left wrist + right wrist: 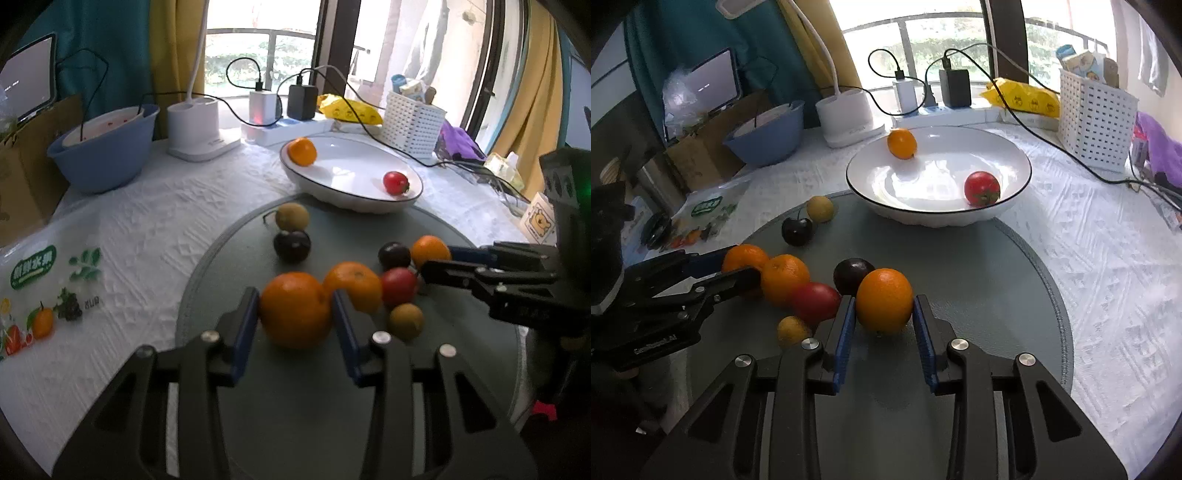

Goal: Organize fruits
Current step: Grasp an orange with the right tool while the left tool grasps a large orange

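Note:
A round grey mat (229, 254) holds several loose fruits. My left gripper (295, 295) is shut on a large orange (295, 310) at the mat's near side, with both blue pads against its sides. Beside it lie a second orange (354, 286), a red tomato (399, 286), a dark plum (394, 254) and a small yellow-green fruit (406, 319). My right gripper (884, 299) is shut on another orange (884, 301), and this same gripper (437, 260) shows at the right edge of the left wrist view. A white plate (934, 162) behind the mat holds an orange (902, 143) and a tomato (981, 188).
A dark cherry (291, 245) and a yellow-green fruit (291, 218) lie at the mat's far edge. Behind stand a blue bowl (107, 151), a white lamp base (195, 125), a power strip with chargers (284, 129) and a white basket (413, 125). A printed plastic bag (44, 295) lies to the left.

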Motion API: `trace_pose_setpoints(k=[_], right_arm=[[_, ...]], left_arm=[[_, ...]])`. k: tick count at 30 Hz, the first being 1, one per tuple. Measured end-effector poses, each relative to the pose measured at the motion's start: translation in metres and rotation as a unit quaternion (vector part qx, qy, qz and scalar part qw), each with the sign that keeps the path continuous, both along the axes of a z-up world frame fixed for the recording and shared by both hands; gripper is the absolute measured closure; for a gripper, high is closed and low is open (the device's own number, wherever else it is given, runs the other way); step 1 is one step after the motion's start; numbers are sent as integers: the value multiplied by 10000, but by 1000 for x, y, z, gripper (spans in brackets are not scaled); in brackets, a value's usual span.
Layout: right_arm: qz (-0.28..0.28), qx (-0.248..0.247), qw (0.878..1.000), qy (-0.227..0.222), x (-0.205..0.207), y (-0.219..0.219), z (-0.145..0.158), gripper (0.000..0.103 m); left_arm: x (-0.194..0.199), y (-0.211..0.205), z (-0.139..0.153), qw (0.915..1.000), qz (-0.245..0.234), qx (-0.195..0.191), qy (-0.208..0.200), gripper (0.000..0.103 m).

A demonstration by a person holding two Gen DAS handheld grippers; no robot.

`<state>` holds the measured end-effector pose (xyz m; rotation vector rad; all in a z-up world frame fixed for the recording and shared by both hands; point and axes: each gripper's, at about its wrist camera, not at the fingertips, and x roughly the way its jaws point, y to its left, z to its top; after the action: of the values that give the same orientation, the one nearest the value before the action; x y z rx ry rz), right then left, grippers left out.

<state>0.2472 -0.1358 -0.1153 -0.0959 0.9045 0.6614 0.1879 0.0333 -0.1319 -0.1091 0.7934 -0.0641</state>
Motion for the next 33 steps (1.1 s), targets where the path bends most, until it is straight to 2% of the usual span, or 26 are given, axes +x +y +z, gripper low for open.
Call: trace_pose_setpoints(k=[7, 17, 33], right_arm=[[-24, 36, 9999, -129, -3, -5, 8, 69], [-46, 117, 9994, -335, -4, -15, 23, 69], [-121, 202, 9980, -589, 7, -30, 43, 69]], left_arm=[[-3, 0, 3, 10000, -2, 21, -40, 62], [-9, -5, 28, 9996, 29, 35, -284, 62], [11, -25, 56, 9981, -203, 71, -576, 62]])
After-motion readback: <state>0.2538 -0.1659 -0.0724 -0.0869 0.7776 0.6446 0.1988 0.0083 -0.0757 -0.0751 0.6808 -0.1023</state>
